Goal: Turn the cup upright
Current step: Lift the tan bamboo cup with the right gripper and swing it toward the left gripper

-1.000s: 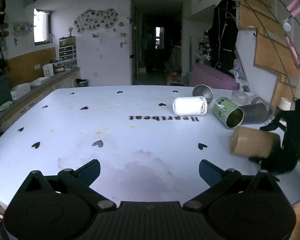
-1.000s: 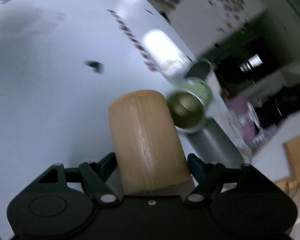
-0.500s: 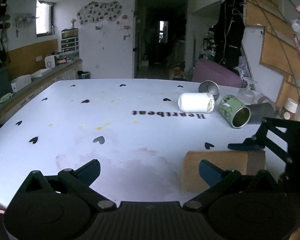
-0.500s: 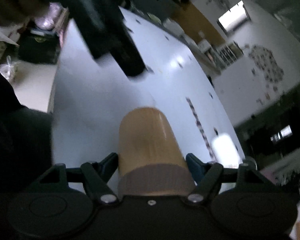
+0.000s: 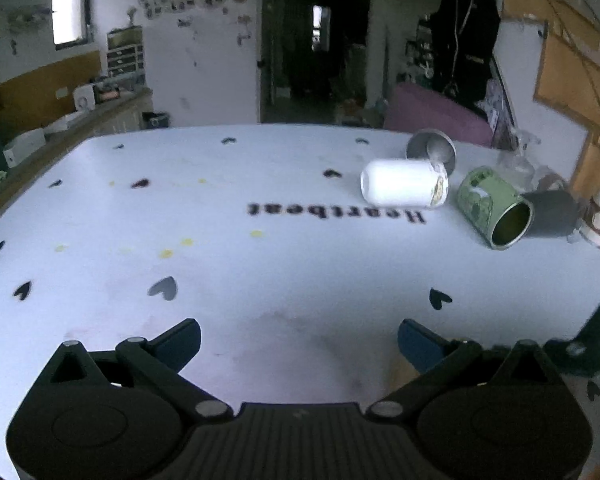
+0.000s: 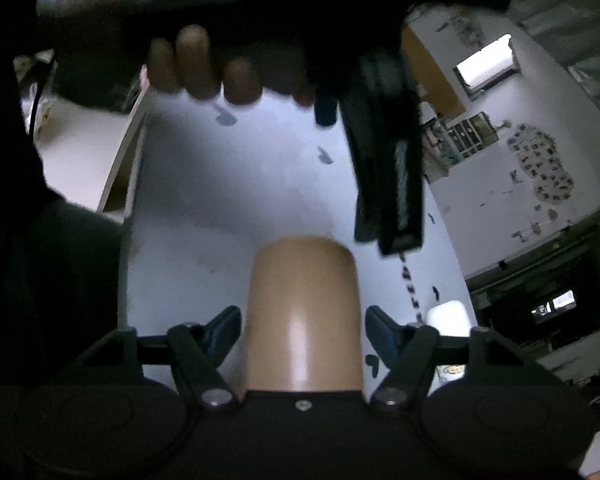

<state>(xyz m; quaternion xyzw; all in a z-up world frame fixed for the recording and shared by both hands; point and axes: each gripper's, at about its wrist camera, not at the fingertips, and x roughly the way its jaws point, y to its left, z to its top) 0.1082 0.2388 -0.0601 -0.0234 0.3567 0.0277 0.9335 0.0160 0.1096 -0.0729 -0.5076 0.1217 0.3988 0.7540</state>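
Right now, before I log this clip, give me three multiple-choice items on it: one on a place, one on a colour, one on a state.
1. In the left wrist view, the green tin lies where?
A. right of the white can
B. on top of it
C. left of it

2. The cup between the right tongs is:
A. white
B. green
C. tan

3. The left tongs are:
A. shut on the can
B. open, empty
C. shut on the tin

Key: 1 A, the tin lies on its side right of the can; 2 C, its wall shows tan; 3 B, only bare table shows between the spread fingers.
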